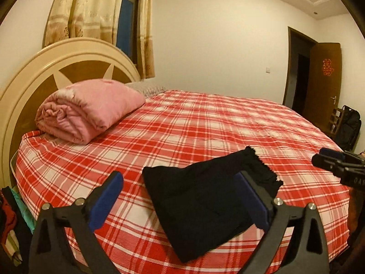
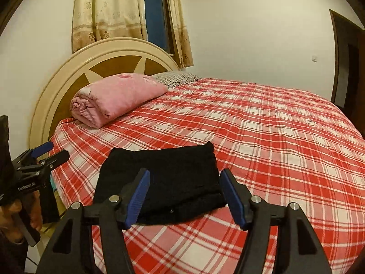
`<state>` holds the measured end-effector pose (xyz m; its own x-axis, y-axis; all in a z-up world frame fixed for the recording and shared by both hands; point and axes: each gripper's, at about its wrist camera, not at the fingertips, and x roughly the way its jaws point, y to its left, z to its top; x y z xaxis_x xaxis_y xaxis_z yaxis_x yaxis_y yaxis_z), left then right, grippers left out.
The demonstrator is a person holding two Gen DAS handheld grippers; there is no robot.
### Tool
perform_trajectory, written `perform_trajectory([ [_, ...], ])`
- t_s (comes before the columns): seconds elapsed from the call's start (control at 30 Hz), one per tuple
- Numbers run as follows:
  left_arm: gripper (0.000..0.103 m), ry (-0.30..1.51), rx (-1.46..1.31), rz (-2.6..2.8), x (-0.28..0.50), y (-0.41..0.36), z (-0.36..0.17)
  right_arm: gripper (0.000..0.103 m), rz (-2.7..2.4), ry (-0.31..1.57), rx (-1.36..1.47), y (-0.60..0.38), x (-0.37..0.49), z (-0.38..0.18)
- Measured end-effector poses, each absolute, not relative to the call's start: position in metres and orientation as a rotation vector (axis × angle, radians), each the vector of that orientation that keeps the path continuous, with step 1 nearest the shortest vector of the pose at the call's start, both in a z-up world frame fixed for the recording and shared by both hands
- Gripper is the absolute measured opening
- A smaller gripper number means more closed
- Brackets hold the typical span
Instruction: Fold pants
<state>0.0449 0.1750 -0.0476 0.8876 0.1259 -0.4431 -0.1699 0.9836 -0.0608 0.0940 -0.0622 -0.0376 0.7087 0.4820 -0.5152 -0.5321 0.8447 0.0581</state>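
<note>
Lying folded into a compact dark stack, the black pants (image 1: 205, 196) rest on the red-and-white plaid bed (image 1: 205, 125) close to its near edge, one frayed hem end (the ragged border shows in the left wrist view) pointing toward the far side of the mattress. The left tool (image 1: 182, 196) hangs above that stack with its blue-padded fingers (image 1: 107, 196) spread wide and nothing between them. The right tool (image 2: 184, 196) is likewise released and empty, its pads (image 2: 139, 196) parted on either side of the stack's near edge in its own view. From the right wrist camera the left tool appears at the far left, gripped by a person's hand (image 2: 25, 217). At the head of the bed a rolled pink quilt (image 2: 116, 98) sits against the round cream headboard (image 2: 68, 80), well apart from the pants, with a cream curtain (image 2: 107, 9) on the wall behind.
</note>
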Motion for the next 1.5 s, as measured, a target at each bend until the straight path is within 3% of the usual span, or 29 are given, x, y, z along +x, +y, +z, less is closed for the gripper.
perform_trajectory([
  [0.73, 0.103, 0.406, -0.082, 0.116, 0.030, 0.161, -0.029, 0.066, 0.560, 0.471, -0.104, -0.067, 0.050, -0.004],
  [1.5, 0.103, 0.438, -0.066, 0.105, 0.031, 0.149, -0.031, 0.066, 0.560, 0.464, -0.099, -0.069, 0.041, -0.005],
])
